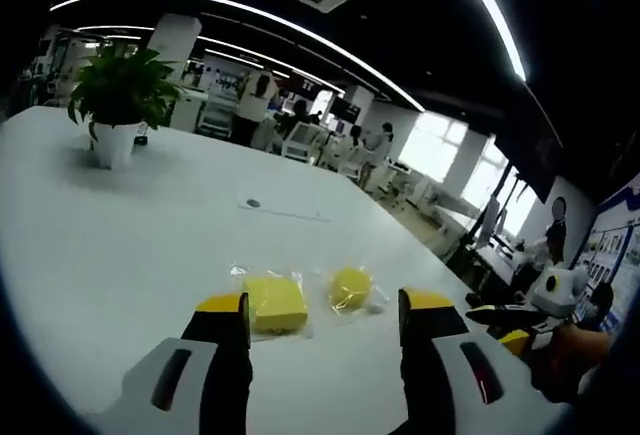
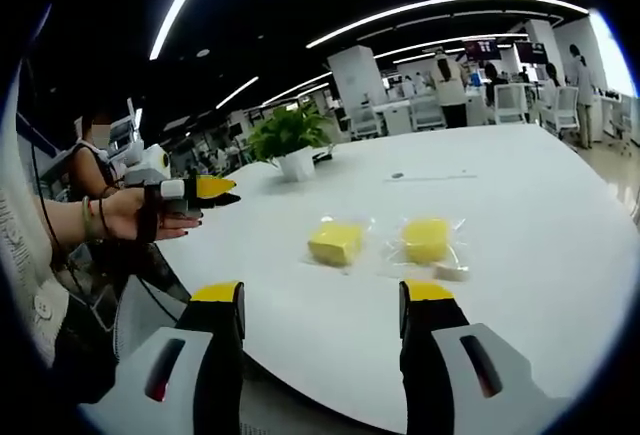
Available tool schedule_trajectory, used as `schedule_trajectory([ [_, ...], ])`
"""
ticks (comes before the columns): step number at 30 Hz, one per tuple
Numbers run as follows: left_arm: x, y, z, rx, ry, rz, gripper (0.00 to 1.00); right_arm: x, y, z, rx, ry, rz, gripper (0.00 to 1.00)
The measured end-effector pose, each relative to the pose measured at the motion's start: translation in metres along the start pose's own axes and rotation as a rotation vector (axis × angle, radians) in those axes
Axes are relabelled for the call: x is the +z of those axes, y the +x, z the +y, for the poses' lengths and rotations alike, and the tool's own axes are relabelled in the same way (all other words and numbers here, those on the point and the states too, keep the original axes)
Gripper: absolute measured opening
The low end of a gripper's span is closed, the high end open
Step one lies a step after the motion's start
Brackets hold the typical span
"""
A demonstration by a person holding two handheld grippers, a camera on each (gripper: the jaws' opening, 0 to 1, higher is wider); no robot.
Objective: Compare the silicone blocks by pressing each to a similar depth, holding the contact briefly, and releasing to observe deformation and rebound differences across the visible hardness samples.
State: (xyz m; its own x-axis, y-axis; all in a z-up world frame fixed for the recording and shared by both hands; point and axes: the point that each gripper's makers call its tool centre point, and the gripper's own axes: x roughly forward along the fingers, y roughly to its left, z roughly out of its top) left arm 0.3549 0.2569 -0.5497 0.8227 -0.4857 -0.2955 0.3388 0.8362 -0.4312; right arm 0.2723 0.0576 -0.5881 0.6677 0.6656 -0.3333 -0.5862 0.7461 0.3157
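Square block (image 1: 274,303): a yellow silicone block sealed in a clear plastic bag, laid flat on the white desk (image 1: 120,245). In the left gripper view it is seen just beyond the left finger tip, at about 11 o'clock from the gap between the fingers; in the right gripper view (image 2: 336,242) it lies at about 12 o'clock, well beyond the tips.

Round-cornered block (image 1: 350,287): a second yellow block, also inside a clear bag, set just beside the first without touching it. In the right gripper view (image 2: 427,239) it sits at about 1 o'clock, and a small pale piece is seen at its near corner inside the wrapping.

Long axis: neither block is clearly elongated; the pair is lined up side by side across both views.

Left gripper (image 1: 322,317): fingers are spread apart and grasp nothing, held low over the desk just short of the blocks. In the right gripper view it is seen at 9 o'clock (image 2: 205,191), carried in a hand (image 2: 128,217), off the desk edge.

Right gripper (image 2: 320,305): fingers are parted and empty, poised at the near desk edge. It enters the left gripper view at about 4 o'clock (image 1: 500,317).

Potted plant (image 1: 118,105): a green plant in a white pot stands on the far part of the desk, at 10 o'clock in the left gripper view.

Surroundings: an open office with ceiling light strips and people standing in the distance.
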Motion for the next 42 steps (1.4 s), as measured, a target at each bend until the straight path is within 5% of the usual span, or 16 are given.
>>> schedule_trajectory([
  [24,0.008,0.067,-0.021,-0.070,0.009,0.063,0.56,-0.002,0.008,-0.016,-0.013,0.058,-0.026,0.57],
  [42,-0.005,0.127,-0.028,-0.108,-0.013,0.142,0.56,-0.002,0.010,-0.036,-0.034,0.092,-0.028,0.56],
])
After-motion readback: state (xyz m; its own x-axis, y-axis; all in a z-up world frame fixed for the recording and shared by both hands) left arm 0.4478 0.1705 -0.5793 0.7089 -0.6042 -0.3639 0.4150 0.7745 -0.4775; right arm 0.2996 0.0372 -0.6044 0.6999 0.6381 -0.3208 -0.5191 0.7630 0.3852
